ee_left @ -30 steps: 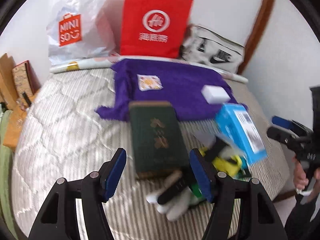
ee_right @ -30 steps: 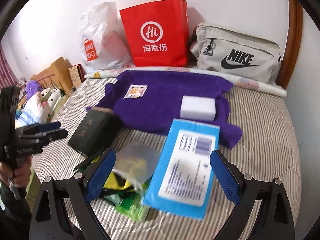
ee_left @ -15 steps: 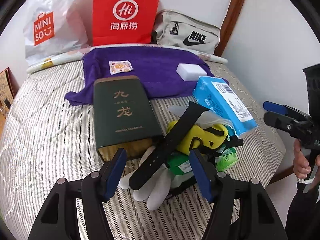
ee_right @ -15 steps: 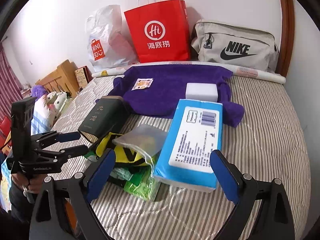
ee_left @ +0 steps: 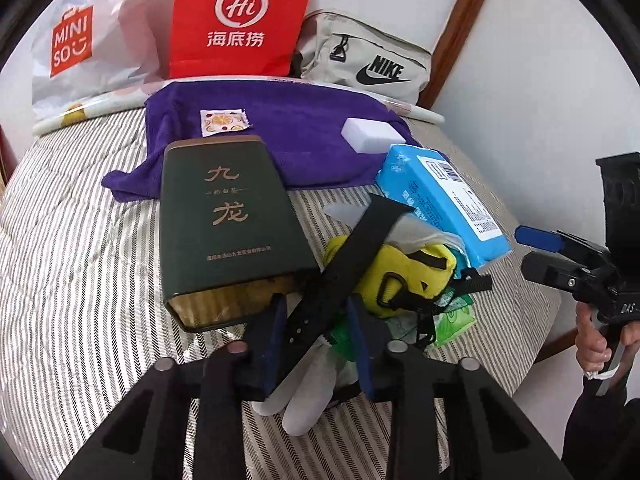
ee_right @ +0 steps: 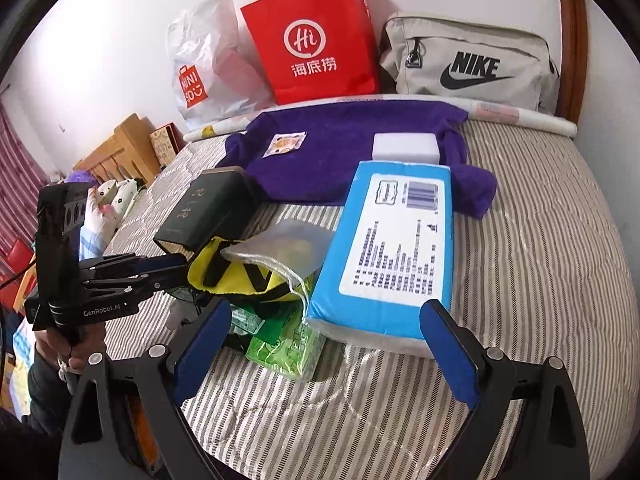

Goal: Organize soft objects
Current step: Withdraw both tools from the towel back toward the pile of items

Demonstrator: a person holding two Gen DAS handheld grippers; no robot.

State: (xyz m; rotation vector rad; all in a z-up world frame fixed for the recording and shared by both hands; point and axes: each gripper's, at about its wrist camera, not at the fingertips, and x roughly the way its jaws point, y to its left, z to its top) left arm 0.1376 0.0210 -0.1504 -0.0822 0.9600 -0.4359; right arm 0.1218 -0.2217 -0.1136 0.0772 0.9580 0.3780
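The left gripper has just been narrowing its jaws around the black strap, which runs between them toward one o'clock; pad contact is unclear. The right gripper stands wide, the blue tissue pack at twelve o'clock.

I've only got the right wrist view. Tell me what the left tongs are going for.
Observer: The left tongs straddle a black watch strap. They have just been closing, and a gap still shows on one side.
Operator: Say what's under it.
Observer: A white glove, its fingers poking out toward the camera.
Operator: Report where the strap's far end goes.
Observer: It lies across the yellow pouch, pointing toward the blue tissue pack.
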